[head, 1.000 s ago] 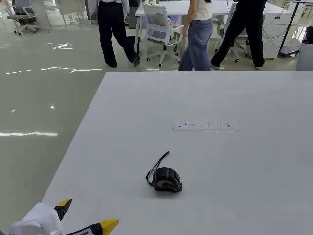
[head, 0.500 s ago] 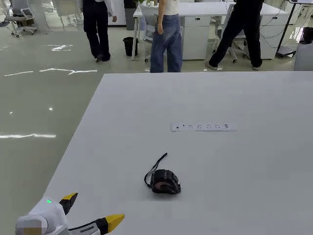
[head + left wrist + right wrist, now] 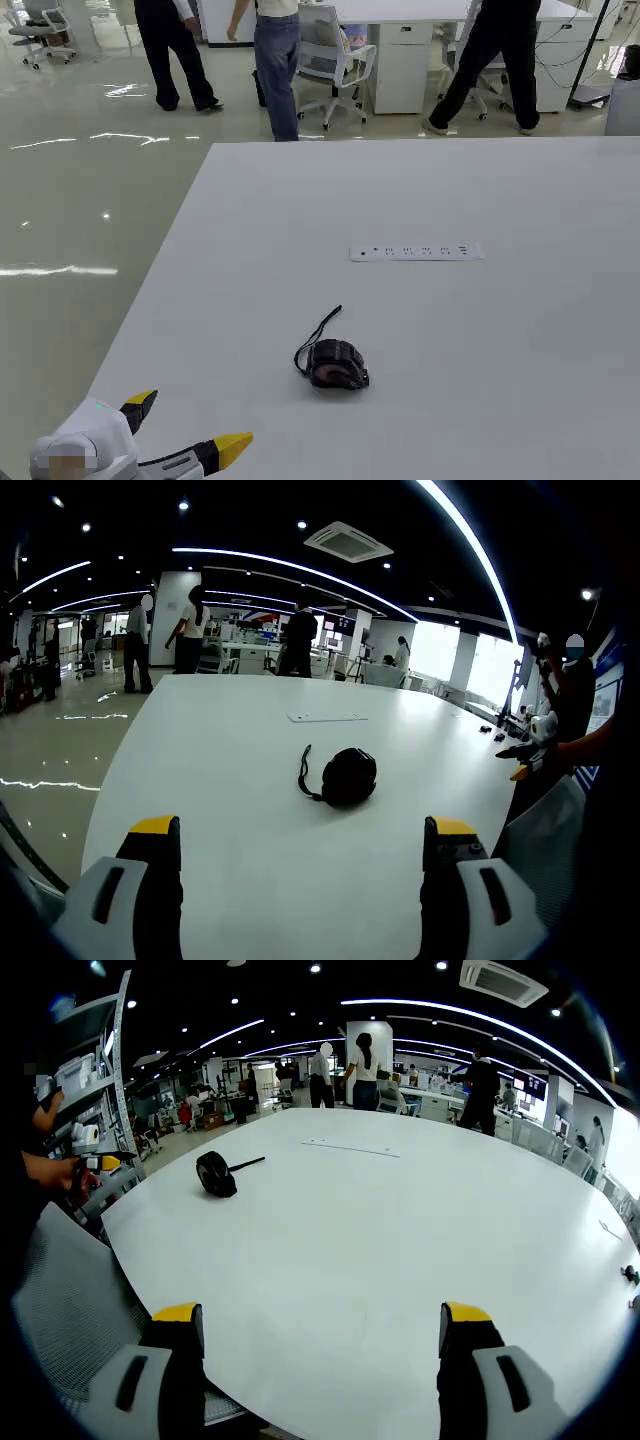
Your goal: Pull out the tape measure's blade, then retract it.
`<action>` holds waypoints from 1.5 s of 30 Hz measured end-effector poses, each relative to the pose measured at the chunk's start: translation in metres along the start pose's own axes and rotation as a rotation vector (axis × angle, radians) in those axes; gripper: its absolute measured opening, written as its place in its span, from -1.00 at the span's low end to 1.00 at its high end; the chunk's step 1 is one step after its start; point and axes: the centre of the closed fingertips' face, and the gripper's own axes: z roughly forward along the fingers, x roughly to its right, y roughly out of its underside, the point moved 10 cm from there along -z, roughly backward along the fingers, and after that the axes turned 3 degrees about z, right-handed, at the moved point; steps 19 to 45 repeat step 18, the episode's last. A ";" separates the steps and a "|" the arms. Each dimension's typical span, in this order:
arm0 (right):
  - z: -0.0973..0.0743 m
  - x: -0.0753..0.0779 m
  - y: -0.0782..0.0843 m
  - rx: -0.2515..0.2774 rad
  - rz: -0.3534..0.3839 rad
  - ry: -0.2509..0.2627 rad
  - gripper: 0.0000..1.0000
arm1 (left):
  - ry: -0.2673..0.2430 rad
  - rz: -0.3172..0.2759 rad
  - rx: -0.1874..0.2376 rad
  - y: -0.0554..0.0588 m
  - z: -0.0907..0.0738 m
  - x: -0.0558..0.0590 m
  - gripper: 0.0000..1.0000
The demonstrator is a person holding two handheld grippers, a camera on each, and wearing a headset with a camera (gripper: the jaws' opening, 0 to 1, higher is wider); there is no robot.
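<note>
A black tape measure [image 3: 335,363] lies on the white table [image 3: 500,400], its wrist strap trailing away from me and its blade fully in. My left gripper [image 3: 186,427] hovers open at the table's near left corner, well short of the tape. From the left gripper view the tape measure [image 3: 348,776] sits ahead between the spread yellow-tipped jaws of that gripper [image 3: 300,827]. My right gripper [image 3: 322,1312] is open too, held off the table's edge, with the tape measure [image 3: 216,1173] far to its left. Neither gripper holds anything.
A white power strip [image 3: 417,252] lies flat beyond the tape measure. The table's left edge [image 3: 150,290] drops to a glossy floor. Several people [image 3: 275,60] stand or walk near desks and an office chair [image 3: 335,60] behind the table.
The tape measure has stayed put. My left gripper has risen slightly into the head view. The people in the background have walked to the left, and the head camera has shifted a little.
</note>
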 end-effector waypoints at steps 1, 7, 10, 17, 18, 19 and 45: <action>0.000 0.000 -0.001 0.003 0.001 0.000 1.00 | 0.001 0.005 -0.003 0.000 0.000 0.000 0.98; 0.003 -0.004 -0.005 0.044 -0.047 -0.019 1.00 | 0.001 0.020 -0.023 -0.004 0.001 0.002 0.98; 0.005 -0.003 -0.007 0.052 -0.047 -0.016 1.00 | 0.004 0.043 -0.026 -0.007 -0.002 0.004 0.98; 0.010 0.000 -0.012 0.049 -0.053 -0.007 1.00 | 0.006 0.058 -0.062 -0.008 -0.006 0.002 0.98; 0.010 0.000 -0.012 0.048 -0.055 -0.005 1.00 | 0.006 0.061 -0.064 -0.008 -0.006 0.002 0.99; 0.010 0.000 -0.012 0.048 -0.055 -0.005 1.00 | 0.006 0.061 -0.064 -0.008 -0.006 0.002 0.99; 0.010 0.000 -0.012 0.048 -0.055 -0.005 1.00 | 0.006 0.061 -0.064 -0.008 -0.006 0.002 0.99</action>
